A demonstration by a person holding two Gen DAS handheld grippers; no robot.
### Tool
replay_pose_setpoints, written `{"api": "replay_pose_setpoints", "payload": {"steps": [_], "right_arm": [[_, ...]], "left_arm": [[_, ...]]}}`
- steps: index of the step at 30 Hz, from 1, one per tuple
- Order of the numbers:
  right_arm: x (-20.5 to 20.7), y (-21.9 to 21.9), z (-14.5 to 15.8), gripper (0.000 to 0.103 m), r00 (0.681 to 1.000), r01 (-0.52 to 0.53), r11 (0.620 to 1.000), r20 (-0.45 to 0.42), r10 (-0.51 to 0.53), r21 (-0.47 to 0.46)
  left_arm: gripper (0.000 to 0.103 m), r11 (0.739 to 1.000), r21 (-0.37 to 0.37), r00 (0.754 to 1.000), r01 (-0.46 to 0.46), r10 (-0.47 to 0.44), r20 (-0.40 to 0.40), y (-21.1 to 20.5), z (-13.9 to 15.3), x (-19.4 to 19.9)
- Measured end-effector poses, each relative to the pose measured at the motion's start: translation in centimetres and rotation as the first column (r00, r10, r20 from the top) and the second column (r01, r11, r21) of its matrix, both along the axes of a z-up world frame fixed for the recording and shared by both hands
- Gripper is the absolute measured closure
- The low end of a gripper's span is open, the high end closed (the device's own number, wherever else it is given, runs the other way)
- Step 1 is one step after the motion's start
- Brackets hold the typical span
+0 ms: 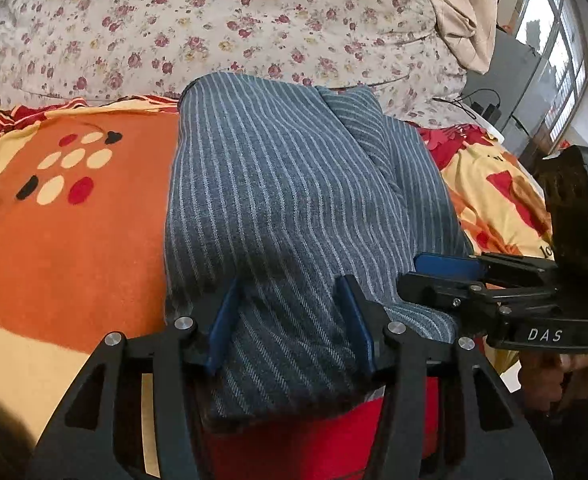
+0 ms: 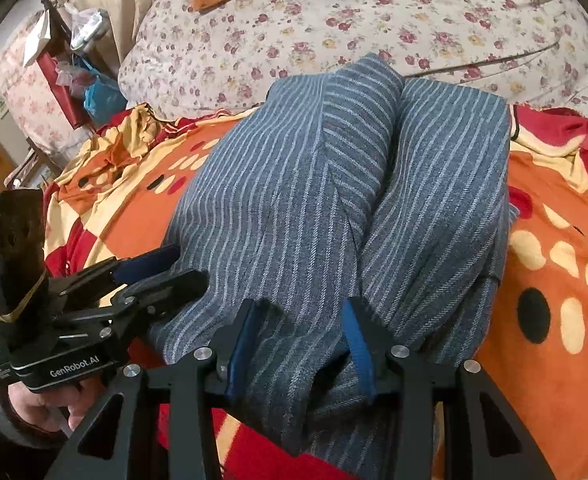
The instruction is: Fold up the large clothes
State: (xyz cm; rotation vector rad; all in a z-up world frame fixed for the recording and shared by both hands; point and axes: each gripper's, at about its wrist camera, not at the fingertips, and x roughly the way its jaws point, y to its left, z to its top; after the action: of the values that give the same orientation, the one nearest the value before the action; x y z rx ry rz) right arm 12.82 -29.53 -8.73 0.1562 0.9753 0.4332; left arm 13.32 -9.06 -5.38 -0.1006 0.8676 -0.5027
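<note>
A grey-blue striped garment (image 1: 286,184) (image 2: 294,200) lies folded into a long bundle on the bed, its near end towards both cameras. My left gripper (image 1: 290,316) straddles that near end at its left. The cloth runs flat between the blue pads (image 1: 224,320), which stand apart from it: open. My right gripper (image 2: 300,340) sits at the right of the near end. There the cloth is bunched and puckered between its pads (image 2: 356,340) and touches both. Each gripper also shows from the side in the other view, the left gripper (image 2: 166,268) and the right gripper (image 1: 442,272).
An orange, red and cream patterned blanket (image 1: 74,240) (image 2: 554,360) covers the bed under the garment. A floral duvet (image 1: 214,32) (image 2: 374,20) is heaped behind it. A window (image 1: 562,40) is at the far right and cluttered furniture (image 2: 74,60) at the far left. A hand (image 2: 42,404) holds each gripper.
</note>
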Motion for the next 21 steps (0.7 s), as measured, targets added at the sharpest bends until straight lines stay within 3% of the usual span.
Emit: {"api": "replay_pose_setpoints", "payload": {"steps": [7,10,12,14,18,21], "right_arm": [[-0.7,-1.0,1.4,0.060,1.000,0.003,0.999,0.017,-0.004,0.039],[-0.8,-3.2,4.0,0.060,0.984,0.104,0.991,0.133,-0.115,0.083],[-0.1,-4.5,5.8,0.060,0.946,0.221,0.970,0.221,-0.238,0.100],[1.1,-4.7,6.7,0.060,0.918,0.287,0.951,0.249,-0.307,0.114],[5.1,-3.3,7.8,0.060,0.873,0.409,0.905,0.240,-0.425,0.118],[9.2,-1.6,6.0,0.060,0.893,0.423,0.905,0.147,-0.425,0.047]], "left_arm": [[0.054,1.000,0.017,0.999,0.016,-0.017,0.039,-0.1,1.6,-0.3],[0.054,0.997,-0.076,0.997,-0.017,0.023,0.076,1.0,4.6,1.2],[0.054,0.993,-0.115,0.993,-0.039,0.052,0.107,1.0,7.0,3.7],[0.054,0.991,-0.124,0.990,-0.051,0.066,0.121,0.4,8.2,6.4],[0.050,0.978,-0.137,0.981,-0.160,0.173,0.092,-0.7,8.2,12.9],[0.050,0.967,-0.114,0.973,-0.228,0.230,0.008,-1.2,5.8,16.3]]}}
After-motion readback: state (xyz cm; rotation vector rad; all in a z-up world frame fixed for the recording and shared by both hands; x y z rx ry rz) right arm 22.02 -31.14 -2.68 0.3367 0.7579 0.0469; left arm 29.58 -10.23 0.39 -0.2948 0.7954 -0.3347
